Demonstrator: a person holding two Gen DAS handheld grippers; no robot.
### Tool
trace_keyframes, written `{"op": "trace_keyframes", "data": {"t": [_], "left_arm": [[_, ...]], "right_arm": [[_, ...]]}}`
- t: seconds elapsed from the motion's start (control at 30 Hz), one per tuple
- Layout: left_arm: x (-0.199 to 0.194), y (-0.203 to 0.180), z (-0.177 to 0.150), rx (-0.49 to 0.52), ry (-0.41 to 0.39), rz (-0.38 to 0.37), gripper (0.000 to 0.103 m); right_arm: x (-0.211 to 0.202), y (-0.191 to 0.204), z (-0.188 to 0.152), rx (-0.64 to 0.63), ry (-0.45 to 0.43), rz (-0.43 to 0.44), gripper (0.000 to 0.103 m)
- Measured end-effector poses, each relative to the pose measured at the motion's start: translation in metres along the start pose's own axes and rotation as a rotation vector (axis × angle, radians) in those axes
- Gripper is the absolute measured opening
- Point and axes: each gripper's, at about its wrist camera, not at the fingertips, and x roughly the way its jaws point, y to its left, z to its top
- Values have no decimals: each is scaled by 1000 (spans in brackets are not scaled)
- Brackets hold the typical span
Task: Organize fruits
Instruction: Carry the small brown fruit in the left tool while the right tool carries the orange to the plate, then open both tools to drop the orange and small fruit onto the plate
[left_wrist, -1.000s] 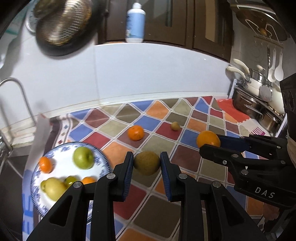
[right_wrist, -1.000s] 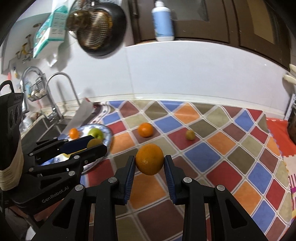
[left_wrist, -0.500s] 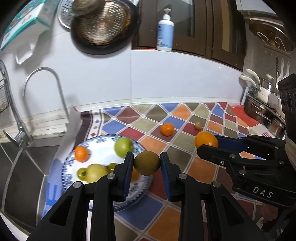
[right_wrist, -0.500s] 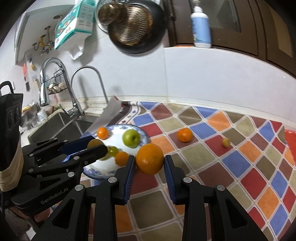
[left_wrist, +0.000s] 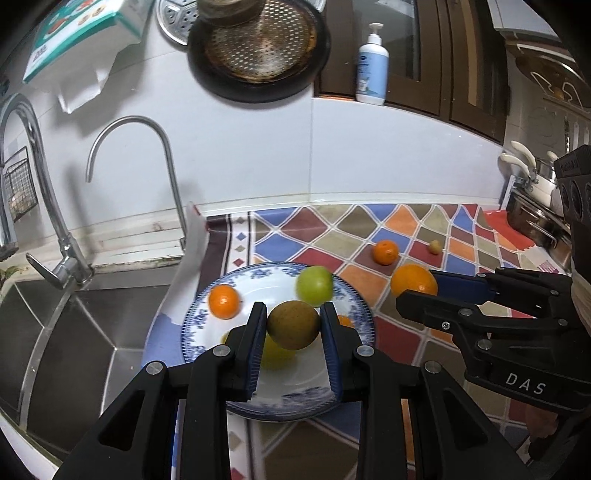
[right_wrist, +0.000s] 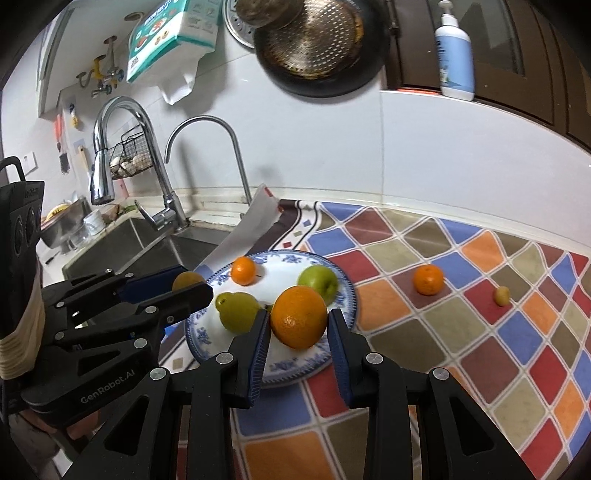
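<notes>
My left gripper (left_wrist: 293, 325) is shut on a brown kiwi-like fruit (left_wrist: 293, 324) and holds it above the blue-patterned plate (left_wrist: 280, 397). My right gripper (right_wrist: 298, 323) is shut on a large orange (right_wrist: 299, 316) over the plate's right rim (right_wrist: 291, 363). On the plate lie a green apple (right_wrist: 318, 282), a small tangerine (right_wrist: 243, 270) and a yellow-green pear (right_wrist: 238, 310). A tangerine (right_wrist: 427, 279) and a small yellowish fruit (right_wrist: 501, 295) lie on the checkered mat.
A steel sink (left_wrist: 70, 332) with faucets (left_wrist: 162, 177) lies left of the plate. A dark pan (left_wrist: 258, 48) hangs on the wall. A soap bottle (left_wrist: 371, 66) stands on the ledge. Pots (left_wrist: 535, 218) stand at the far right.
Both grippers have moved left with their fruit, from over the mat to over the plate. The fruit on the mat has not moved.
</notes>
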Motion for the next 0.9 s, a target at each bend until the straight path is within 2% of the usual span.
{"op": "trace_keyframes", "data": {"t": [0.43, 0.9], "left_arm": [[41, 48, 4, 11, 38, 13, 30], [86, 61, 6, 8, 93, -32, 30]], "right_arm": [[62, 24, 20, -12, 59, 11, 33], [114, 16, 28, -19, 135, 4, 33]]}}
